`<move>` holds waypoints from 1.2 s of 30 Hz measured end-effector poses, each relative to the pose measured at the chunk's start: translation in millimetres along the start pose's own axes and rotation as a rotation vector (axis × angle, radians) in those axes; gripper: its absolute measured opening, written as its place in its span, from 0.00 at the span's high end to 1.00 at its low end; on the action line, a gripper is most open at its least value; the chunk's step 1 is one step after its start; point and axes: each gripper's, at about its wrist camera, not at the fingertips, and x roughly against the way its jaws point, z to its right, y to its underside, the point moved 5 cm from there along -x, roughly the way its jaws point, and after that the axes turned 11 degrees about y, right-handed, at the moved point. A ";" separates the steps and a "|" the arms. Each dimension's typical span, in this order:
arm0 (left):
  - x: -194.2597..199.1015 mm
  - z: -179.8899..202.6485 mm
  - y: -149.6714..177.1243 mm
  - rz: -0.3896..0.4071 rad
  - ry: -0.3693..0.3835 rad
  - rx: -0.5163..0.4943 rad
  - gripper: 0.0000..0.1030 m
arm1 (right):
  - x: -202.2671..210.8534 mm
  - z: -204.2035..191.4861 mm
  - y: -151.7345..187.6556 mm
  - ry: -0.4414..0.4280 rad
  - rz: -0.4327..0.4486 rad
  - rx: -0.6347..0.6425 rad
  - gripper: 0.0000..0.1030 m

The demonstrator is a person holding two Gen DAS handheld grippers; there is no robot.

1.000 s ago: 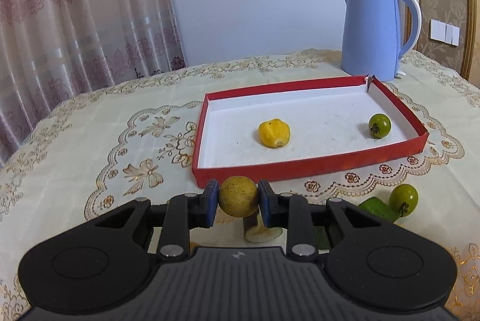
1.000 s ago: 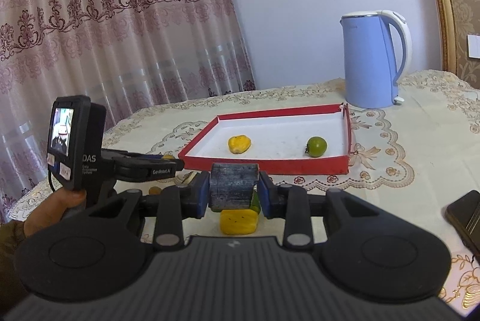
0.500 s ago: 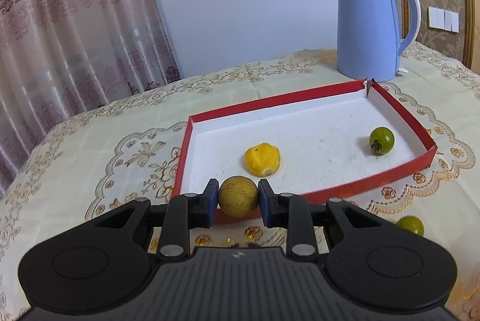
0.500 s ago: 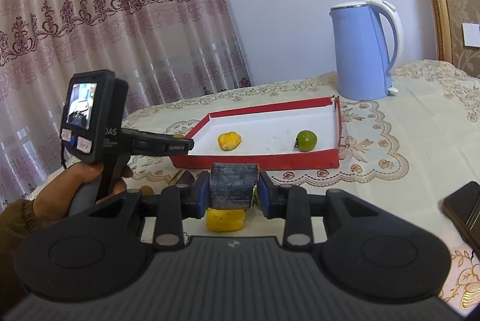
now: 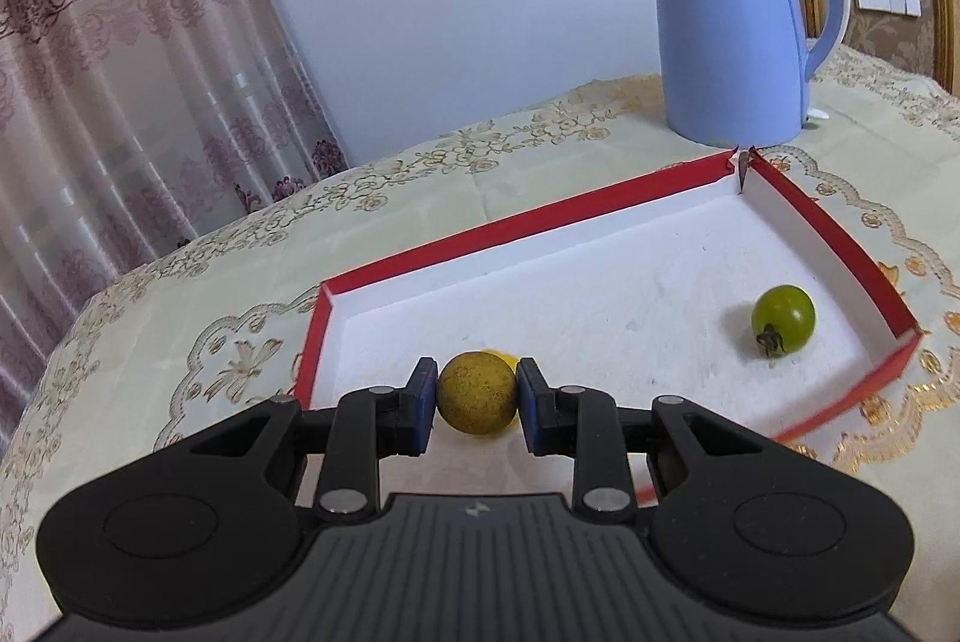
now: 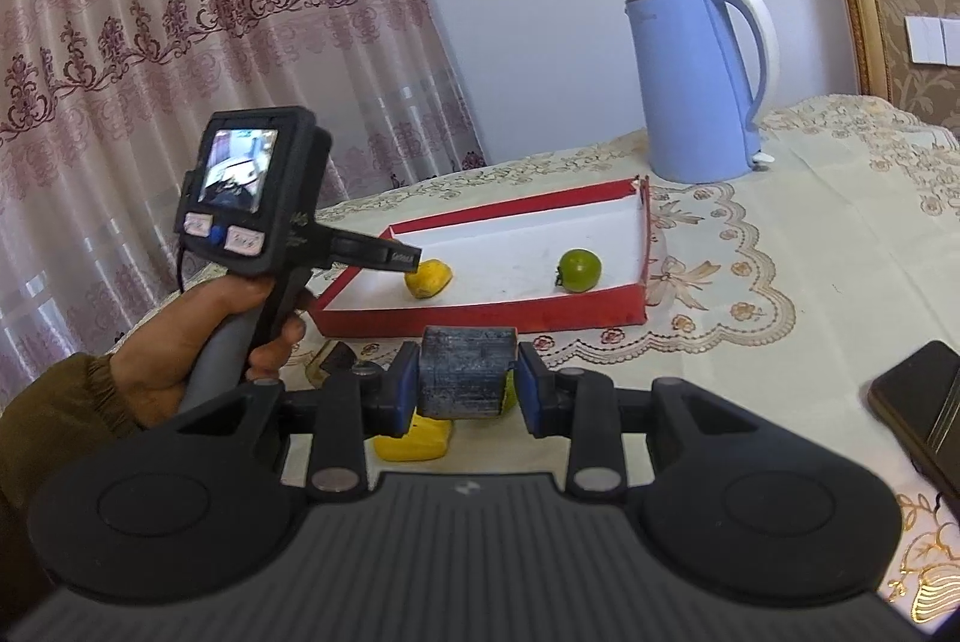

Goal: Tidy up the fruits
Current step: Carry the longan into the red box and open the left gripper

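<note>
**Both grippers loaded up over the red tray**

The speckled yellow fruit [image 5: 477, 393] is pinched tight between the left gripper [image 5: 477, 402] fingers, right over the near-left corner of the red tray [image 5: 540, 216]. A green tomato [image 5: 783, 321] lies in the tray, ahead and right of those fingers. The right gripper [image 6: 468, 390] fingers are clamped on a dark grey block [image 6: 468, 378], with a yellow piece [image 6: 414, 441] on the surface just below them.
</note>
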 end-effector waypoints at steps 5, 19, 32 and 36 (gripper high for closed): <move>-21.3 7.1 -10.4 -0.019 -0.006 -0.026 0.73 | -3.7 8.1 0.9 0.006 -0.006 -0.015 0.69; -62.9 11.3 -26.0 -0.087 0.011 0.013 0.73 | -13.8 18.5 2.8 0.027 -0.025 -0.038 0.69; -79.0 10.3 -33.2 -0.115 0.038 0.069 0.70 | -12.8 19.1 1.7 0.053 -0.028 -0.044 0.69; -69.8 -2.3 -31.1 -0.046 0.009 0.091 0.29 | -17.4 20.8 0.8 0.055 -0.034 -0.056 0.69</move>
